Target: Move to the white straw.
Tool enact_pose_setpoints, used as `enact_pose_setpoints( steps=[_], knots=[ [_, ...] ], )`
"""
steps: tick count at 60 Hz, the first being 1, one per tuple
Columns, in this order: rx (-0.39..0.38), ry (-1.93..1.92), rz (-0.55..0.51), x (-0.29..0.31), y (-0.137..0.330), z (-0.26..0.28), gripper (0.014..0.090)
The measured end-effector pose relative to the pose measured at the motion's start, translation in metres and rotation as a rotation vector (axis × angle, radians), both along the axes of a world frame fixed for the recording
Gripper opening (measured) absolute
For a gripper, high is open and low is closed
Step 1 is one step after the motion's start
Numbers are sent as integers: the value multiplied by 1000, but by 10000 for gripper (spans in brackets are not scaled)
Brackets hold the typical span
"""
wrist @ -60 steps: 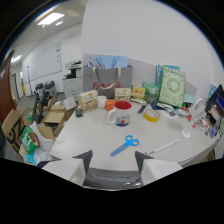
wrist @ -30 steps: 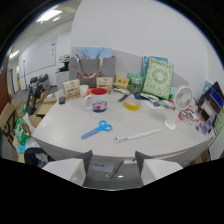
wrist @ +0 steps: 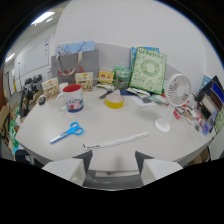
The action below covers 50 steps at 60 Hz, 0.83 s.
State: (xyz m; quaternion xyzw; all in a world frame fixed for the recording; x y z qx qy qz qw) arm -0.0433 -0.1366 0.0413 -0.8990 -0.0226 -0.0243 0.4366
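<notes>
Tongs [wrist: 114, 161] open wide, holding nothing. White straw [wrist: 116, 141] lies flat near the counter's [wrist: 125, 122] front edge, just ahead of the fingers, bare surface around it. Blue scissors [wrist: 67, 133] left of it, white desk fan [wrist: 174, 100] right; no labels legible.

The tongs [wrist: 113, 161] are held level above the near edge of the surface [wrist: 125, 125], pointing forward across it. The two fingers [wrist: 80, 162] show as pale blocks with dark tips, standing apart with a clear gap between them. Nothing is held between them, and neither tip touches anything. No hand or sleeve is in view.
</notes>
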Motion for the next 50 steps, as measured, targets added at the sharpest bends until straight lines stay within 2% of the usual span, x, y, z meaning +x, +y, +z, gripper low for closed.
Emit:
enact_pose_setpoints(
  steps=[26,50],
  knots=[
    [0,33,7,20,88,-27,845],
    [-15,45,25,17,99,-34,844]
  ],
)
